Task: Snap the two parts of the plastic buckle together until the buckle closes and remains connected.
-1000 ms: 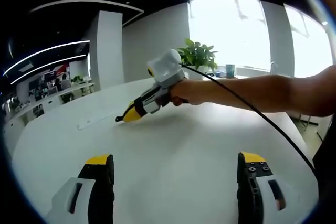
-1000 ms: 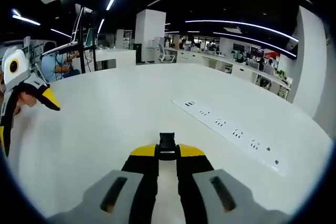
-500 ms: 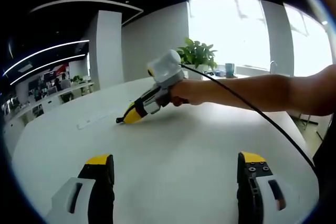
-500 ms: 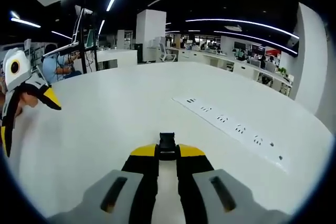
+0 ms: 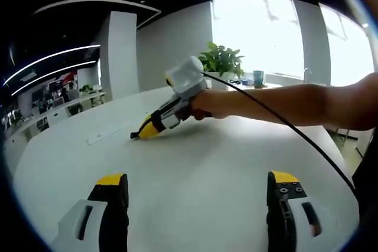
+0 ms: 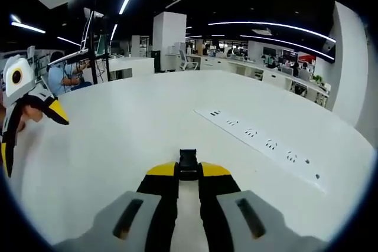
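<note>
A small black buckle part sticks out between the yellow tips of my right gripper, which is shut on it low over the white table. In the left gripper view the right gripper is held by a hand, tips down near the table, with a dark bit of the buckle at its tip. My left gripper stands wide open over bare table with nothing between its fingers. It also enters the right gripper view as the left gripper at the left edge.
A flush white socket strip runs across the table right of the right gripper, seen also as the strip. A black cable trails along the person's forearm. A potted plant stands at the far edge. Office desks lie beyond.
The right gripper view has shifted very slightly. Both grippers and the buckle part hold the same pose.
</note>
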A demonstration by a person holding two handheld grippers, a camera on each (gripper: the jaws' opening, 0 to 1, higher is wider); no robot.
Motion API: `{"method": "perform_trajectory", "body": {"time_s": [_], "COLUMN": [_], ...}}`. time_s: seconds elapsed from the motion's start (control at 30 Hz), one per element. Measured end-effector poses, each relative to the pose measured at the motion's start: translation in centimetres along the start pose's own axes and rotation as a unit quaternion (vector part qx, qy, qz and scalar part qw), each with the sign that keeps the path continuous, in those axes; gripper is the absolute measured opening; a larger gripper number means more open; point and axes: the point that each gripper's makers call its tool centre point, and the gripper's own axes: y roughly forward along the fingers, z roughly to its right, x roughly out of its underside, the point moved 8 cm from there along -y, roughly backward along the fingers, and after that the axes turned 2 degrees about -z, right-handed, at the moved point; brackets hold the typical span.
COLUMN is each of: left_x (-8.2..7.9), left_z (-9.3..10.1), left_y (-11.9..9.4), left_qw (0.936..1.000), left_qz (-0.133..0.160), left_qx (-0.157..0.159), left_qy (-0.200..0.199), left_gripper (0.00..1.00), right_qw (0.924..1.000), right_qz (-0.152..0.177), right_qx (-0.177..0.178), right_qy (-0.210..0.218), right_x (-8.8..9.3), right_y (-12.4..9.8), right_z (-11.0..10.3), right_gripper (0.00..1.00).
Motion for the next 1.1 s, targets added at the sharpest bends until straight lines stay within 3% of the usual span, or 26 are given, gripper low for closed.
{"method": "perform_trajectory", "body": {"time_s": [1.1], "left_x": [0.27], "left_z": [0.05], "left_y": [0.13], "left_qw": [1.0000], "left_qz": [-0.004], "left_qx": [0.003], "left_qy": [0.003], "left_gripper": [0.99], "right_qw": [1.0000], "right_qz": [0.001], "right_qx": [-0.001], "right_qy": [0.006], "right_x": [0.10], "right_y": [0.03], "right_z": [0.29], "right_gripper": [0.12]}}
